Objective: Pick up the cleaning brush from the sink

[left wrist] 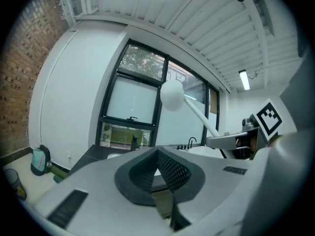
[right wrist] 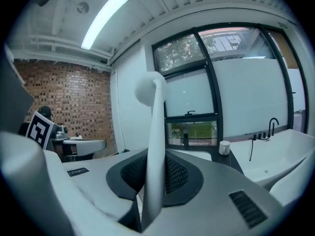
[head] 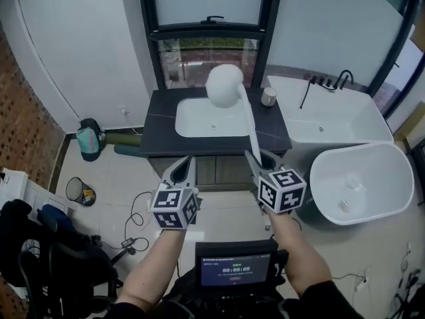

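Observation:
The cleaning brush has a round white head (head: 224,85) on a long white handle (head: 251,128). It is lifted off the sink (head: 199,121) and stands nearly upright in the air. My right gripper (head: 255,159) is shut on the low end of the handle. In the right gripper view the handle (right wrist: 155,146) rises between the dark pads to the brush head (right wrist: 149,88). My left gripper (head: 184,167) hangs beside it, shut and holding nothing. In the left gripper view its pads (left wrist: 170,168) meet at the tip, and the brush head (left wrist: 172,95) shows at the upper right.
The white basin sits in a dark countertop (head: 163,121) under a black-framed window, with a small white cup (head: 268,96) on it. A white bathtub (head: 332,118) and an oval tub (head: 362,181) stand at the right. A bin (head: 81,191) and a teal bag (head: 87,141) are on the floor at the left.

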The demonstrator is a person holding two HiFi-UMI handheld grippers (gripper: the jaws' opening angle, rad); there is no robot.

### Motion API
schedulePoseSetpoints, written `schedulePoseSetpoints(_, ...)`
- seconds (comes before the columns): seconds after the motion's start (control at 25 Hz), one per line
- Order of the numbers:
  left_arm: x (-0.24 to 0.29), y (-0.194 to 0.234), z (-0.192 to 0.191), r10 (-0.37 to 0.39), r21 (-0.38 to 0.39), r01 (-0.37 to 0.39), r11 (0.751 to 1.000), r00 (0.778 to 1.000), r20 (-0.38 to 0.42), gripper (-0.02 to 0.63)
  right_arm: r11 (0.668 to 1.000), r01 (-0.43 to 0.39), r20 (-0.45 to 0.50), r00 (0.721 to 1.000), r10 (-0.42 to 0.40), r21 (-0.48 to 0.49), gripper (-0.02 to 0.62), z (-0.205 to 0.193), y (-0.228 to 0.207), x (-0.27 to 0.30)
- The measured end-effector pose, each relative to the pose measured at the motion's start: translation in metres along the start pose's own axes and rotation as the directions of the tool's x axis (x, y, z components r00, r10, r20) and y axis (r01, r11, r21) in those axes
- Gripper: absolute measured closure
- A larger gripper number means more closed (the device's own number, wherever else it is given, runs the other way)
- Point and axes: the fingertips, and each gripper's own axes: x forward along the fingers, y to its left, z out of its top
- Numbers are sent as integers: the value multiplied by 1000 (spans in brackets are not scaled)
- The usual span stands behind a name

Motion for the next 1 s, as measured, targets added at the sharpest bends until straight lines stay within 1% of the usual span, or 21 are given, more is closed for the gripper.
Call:
schedulePoseSetpoints(0.08, -14, -9, 10, 17, -22, -17, 1000, 1000, 13, 604, 1000, 3, 18, 1000, -3, -4, 562, 5, 2, -23)
schedulePoseSetpoints(0.28, -37, -41, 22, 10, -5, -10, 1000, 999, 39, 604, 1000, 26, 115, 993, -27, 9, 561, 12, -4, -76)
schedulePoseSetpoints(0.36, -43, -48, 25, 10, 7, -11, 1000, 999, 46, 604, 999, 36, 127, 991, -37, 6, 561, 11, -7, -87)
schedulePoseSetpoints(0.44, -46, -50, 24, 16, 8, -16, 1000, 999, 47, 604, 999, 42, 123, 992, -42, -2, 561, 8, -8, -93)
schedulePoseSetpoints(0.68, -50, -60, 24, 15, 12, -16, 1000, 999, 49, 604, 999, 47, 148, 988, -49, 18, 560, 13, -14, -108)
schedulePoseSetpoints(1.0, -43, -64, 28, 15, 17, -16, 1000, 998, 58, 604, 999, 45, 148, 988, -46, 15, 561, 13, -18, -107)
